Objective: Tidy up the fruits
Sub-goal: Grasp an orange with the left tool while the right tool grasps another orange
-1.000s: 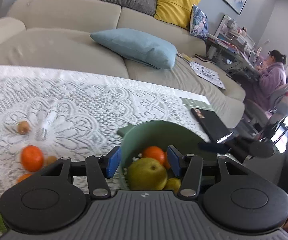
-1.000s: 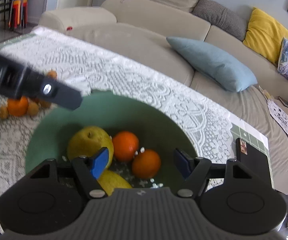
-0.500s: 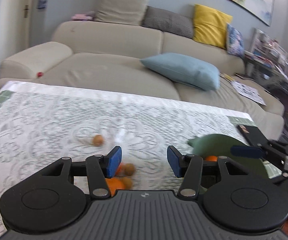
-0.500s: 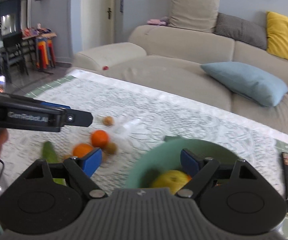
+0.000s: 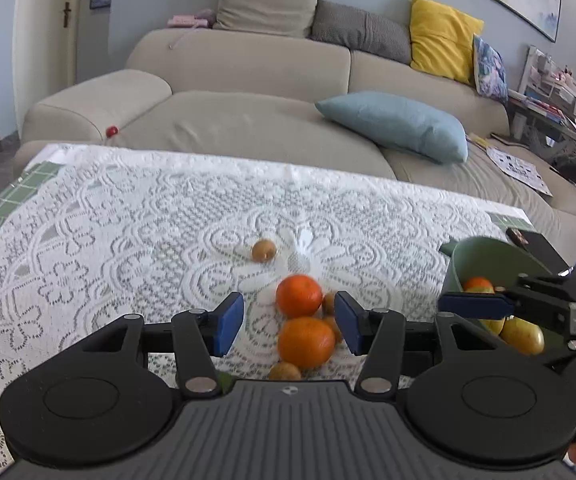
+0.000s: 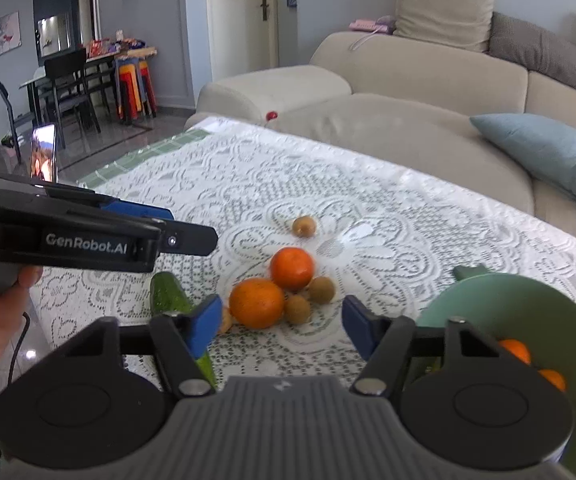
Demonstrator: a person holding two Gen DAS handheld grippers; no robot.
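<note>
Both the left gripper (image 5: 289,323) and the right gripper (image 6: 280,326) are held released and empty. The near orange (image 5: 306,343) lies left of the green bowl (image 5: 487,258); it is judged firm, smooth, best taken across its middle.

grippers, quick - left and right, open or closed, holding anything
Left gripper: open, holding nothing, with the oranges on the table seen between its fingers.
Right gripper: open, holding nothing.
</note>
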